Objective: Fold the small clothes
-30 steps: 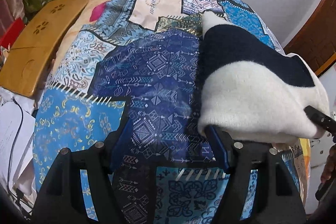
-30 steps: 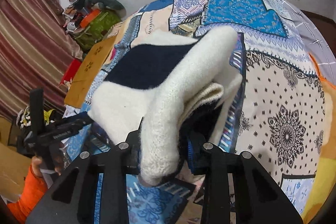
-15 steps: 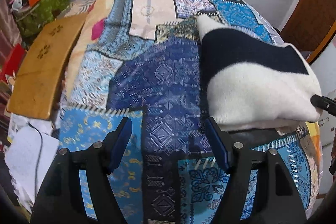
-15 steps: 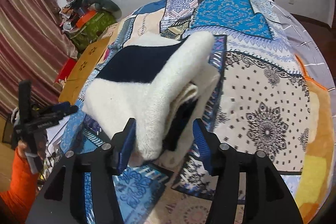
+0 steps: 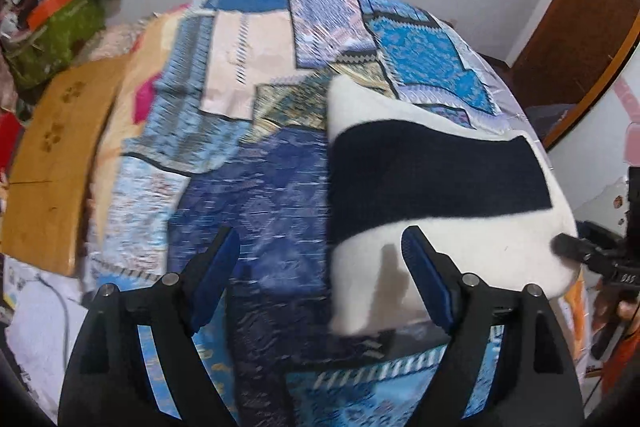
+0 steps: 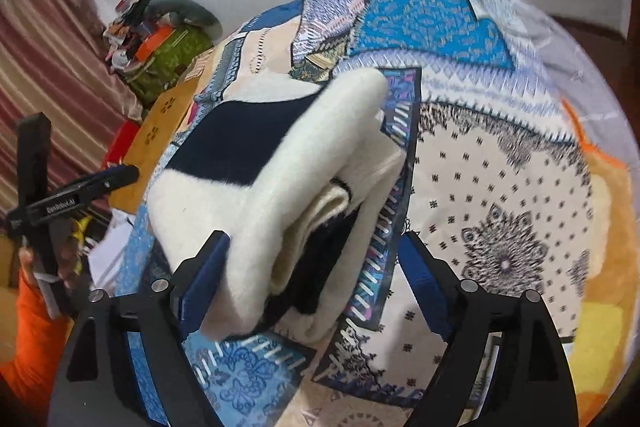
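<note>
Both grippers' jaws have just opened wide, releasing the folded sweater (image 6: 280, 167) onto the patchwork bedspread (image 6: 500, 187).

One marking is partly legible: small white lettering printed along the black finger bar of the left gripper (image 6: 76, 201), seen in the right wrist view near the left edge of the frame. It appears to read "GenRobot.AI"; the characters are small and the reading is uncertain. No other text, number or label is readable.
</note>
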`<state>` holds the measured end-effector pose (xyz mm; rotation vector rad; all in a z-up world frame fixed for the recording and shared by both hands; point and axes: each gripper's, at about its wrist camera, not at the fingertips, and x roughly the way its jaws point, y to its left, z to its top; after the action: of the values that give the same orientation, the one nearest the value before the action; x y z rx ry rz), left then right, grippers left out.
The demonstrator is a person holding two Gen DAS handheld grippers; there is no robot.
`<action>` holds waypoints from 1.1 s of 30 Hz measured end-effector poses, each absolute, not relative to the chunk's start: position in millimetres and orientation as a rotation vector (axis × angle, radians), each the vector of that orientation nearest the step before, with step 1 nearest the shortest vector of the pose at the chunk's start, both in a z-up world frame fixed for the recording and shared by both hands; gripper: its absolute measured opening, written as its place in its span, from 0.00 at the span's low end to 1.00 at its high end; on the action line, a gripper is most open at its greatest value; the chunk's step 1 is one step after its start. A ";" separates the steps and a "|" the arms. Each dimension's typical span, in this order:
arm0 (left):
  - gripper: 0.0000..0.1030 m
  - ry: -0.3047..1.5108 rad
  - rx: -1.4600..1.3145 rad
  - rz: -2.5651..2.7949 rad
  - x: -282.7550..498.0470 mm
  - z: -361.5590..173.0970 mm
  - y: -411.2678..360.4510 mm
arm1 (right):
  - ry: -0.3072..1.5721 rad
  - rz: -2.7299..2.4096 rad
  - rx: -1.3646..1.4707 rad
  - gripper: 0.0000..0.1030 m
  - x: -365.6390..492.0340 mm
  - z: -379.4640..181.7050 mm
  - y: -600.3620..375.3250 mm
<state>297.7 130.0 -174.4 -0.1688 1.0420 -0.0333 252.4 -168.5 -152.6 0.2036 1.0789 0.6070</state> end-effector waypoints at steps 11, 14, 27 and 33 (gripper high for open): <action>0.92 1.178 -0.341 -0.133 341.3 -226.2 114.8 | 1.184 0.682 0.371 0.85 271.7 -192.5 -175.4; 0.94 1.208 -0.389 -0.168 350.9 -235.3 114.5 | 1.194 0.711 0.394 0.85 275.7 -197.9 -172.5; 0.81 1.246 -0.649 -0.296 363.1 -256.0 122.5 | 1.174 0.799 0.423 0.64 277.1 -196.5 -163.0; 0.65 1.212 -0.617 -0.299 353.3 -238.5 120.8 | 1.138 0.788 0.376 0.47 273.8 -181.0 -159.8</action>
<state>353.4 120.8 -238.5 -0.6165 1.2121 -0.2992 273.8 -159.8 -181.0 0.3757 1.1380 0.7882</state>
